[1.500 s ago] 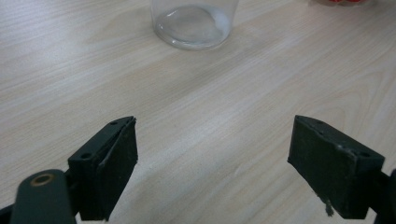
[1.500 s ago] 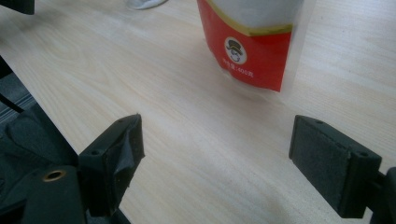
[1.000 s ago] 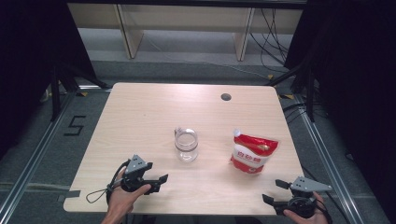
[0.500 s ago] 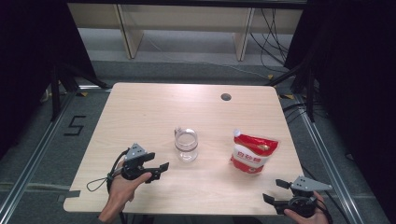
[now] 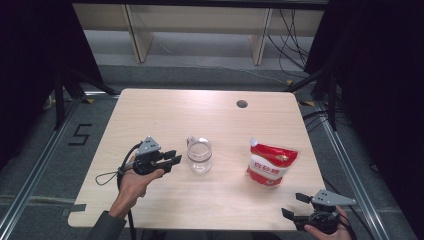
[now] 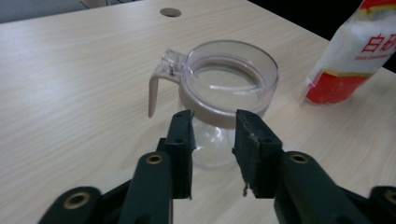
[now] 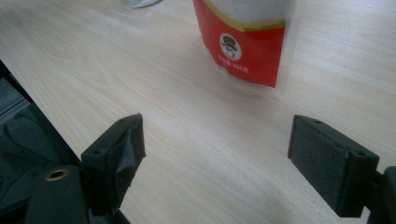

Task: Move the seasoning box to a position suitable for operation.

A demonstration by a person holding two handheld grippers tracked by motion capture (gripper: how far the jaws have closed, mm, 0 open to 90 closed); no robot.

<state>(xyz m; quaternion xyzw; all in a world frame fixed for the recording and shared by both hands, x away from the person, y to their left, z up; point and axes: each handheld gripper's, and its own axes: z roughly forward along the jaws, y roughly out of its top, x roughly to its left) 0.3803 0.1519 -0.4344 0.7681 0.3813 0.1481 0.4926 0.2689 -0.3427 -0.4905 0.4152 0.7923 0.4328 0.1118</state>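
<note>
Nearing the clear, rigid, probably light and slippery jar (image 6: 223, 100), the left claw (image 6: 213, 135), narrowed and empty, should grip its brown collar.

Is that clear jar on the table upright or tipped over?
Upright. The clear jar stands on its base on the table, its open mouth facing up and its handle at the side.
</note>
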